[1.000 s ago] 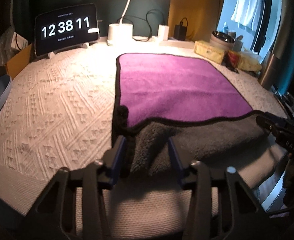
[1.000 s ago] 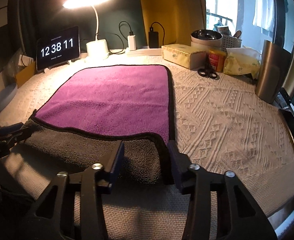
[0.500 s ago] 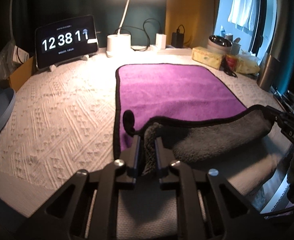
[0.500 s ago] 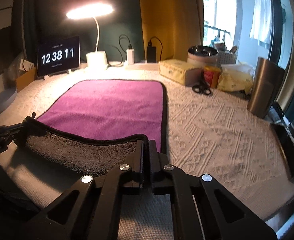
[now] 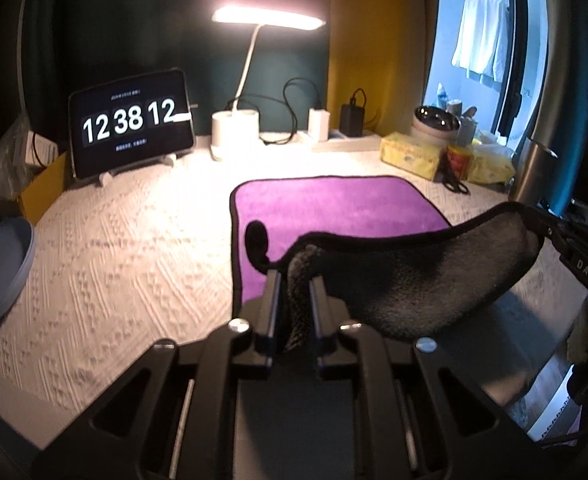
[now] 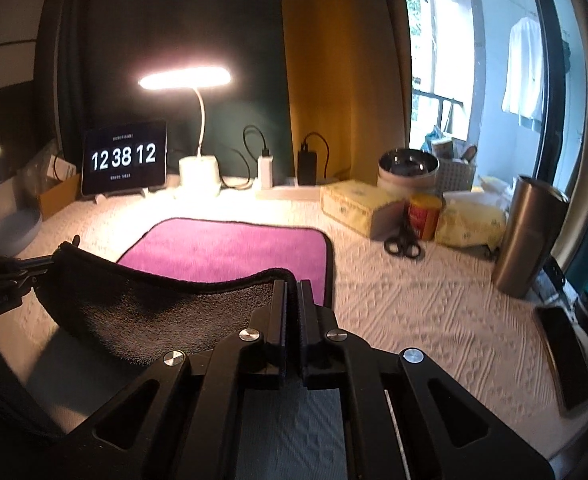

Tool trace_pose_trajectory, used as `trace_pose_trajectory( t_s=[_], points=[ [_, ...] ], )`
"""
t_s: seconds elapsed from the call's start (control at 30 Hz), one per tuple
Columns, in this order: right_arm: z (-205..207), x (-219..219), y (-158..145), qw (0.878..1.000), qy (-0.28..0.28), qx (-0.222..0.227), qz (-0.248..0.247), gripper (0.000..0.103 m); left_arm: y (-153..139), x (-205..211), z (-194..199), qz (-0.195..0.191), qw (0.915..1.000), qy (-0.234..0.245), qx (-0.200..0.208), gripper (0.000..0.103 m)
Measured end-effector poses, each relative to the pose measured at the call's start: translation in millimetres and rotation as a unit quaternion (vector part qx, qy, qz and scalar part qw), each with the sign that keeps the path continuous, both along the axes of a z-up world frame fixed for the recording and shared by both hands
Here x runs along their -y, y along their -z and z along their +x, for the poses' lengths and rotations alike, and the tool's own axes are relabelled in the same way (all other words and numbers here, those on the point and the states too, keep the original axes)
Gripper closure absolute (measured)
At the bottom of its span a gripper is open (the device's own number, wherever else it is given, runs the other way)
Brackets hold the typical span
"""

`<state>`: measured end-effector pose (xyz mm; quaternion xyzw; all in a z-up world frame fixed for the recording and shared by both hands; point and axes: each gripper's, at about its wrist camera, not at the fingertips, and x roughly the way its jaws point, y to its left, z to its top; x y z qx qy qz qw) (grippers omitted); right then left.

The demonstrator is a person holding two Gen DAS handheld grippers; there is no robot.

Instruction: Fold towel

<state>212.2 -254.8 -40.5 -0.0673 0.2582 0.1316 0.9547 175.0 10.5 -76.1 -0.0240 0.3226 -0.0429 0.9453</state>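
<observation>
Towel [image 5: 405, 292] near edge aloft — L tool [image 5: 292, 294] & R tool [image 6: 292, 300] each clamped on a corner, level w/ each other

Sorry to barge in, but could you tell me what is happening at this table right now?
A person is folding a towel with two handheld grippers. The left gripper and the right gripper are each shut on a near corner, holding that edge off the table with the grey underside showing. The far purple part lies flat. The fold is not yet laid over.
</observation>
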Motion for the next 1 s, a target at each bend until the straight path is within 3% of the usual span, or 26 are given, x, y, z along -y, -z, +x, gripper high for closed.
trace_pose_trajectory(
  t_s=[0.6, 1.0],
  points=[
    [61.4, -14.0, -30.2, 0.998, -0.021, 0.061, -0.001, 0.097, -31.3, -2.2, 58.7, 0.012, 0.9986, 0.005, 0.051, 0.089],
    [105.7, -20.4, -30.4, 0.998, -0.023, 0.062, 0.009, 0.097, -33.6, -10.3, 98.8, 0.019, 0.9977, -0.003, 0.064, 0.089]
  ],
)
